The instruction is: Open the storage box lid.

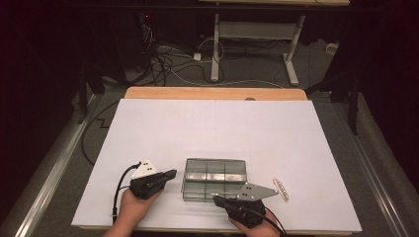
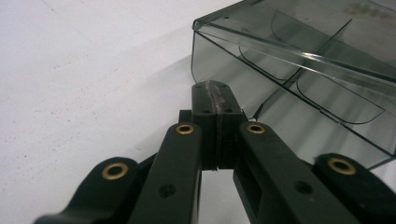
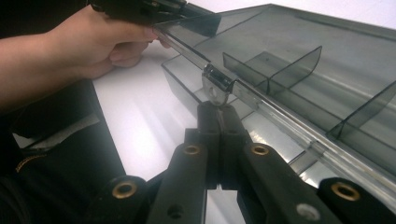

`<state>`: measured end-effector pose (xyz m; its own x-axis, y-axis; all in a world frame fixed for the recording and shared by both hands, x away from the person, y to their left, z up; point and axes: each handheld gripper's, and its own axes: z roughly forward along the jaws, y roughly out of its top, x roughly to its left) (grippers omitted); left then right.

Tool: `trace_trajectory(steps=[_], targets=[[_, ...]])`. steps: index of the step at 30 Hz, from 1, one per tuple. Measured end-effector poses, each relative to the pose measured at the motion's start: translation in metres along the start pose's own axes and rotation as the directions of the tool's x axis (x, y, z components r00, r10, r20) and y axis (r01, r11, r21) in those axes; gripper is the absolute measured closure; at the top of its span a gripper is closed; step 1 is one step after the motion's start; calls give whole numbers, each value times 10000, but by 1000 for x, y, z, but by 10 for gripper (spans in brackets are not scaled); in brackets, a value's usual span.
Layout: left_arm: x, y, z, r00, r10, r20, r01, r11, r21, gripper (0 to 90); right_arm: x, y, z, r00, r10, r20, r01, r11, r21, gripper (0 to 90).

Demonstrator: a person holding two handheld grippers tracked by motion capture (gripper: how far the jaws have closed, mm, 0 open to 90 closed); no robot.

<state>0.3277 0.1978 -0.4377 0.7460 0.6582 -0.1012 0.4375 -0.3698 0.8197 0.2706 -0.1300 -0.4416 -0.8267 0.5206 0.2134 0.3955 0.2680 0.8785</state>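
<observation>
Left gripper point(image 2: 215, 100) and right gripper point(image 3: 218, 114) are seen with jaws together, flanking the near-centre clear compartment box point(image 1: 215, 173).

The small pale oblong strip with a row of dots point(image 1: 281, 189), lying right of the smoky clear plastic compartment box point(image 1: 215, 177), is too small to identify. In the left gripper view the box point(image 2: 299, 60) runs off the top and right edges. In the right gripper view it point(image 3: 299, 65) is cut by the right edge, and the far black gripper point(image 3: 140, 8) above the hand point(image 3: 100, 44) is cropped by the top edge.
</observation>
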Motion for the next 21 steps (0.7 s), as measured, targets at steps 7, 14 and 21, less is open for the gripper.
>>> trace_trajectory(steps=[7,14,21], targets=[[-4,0,-3,9998,47,173,-46,10000,-49,878,0,5,-1,10000,-85,-16,85,9999,-117,900],[-12,4,-9,9977,-40,680,59,9996,-282,878,0,11,-2,9998,-200,16,200,9995,-261,900],[-24,9,-12,9950,289,961,-248,9988,-432,878,0,16,-3,9996,-267,47,269,9990,-360,900]])
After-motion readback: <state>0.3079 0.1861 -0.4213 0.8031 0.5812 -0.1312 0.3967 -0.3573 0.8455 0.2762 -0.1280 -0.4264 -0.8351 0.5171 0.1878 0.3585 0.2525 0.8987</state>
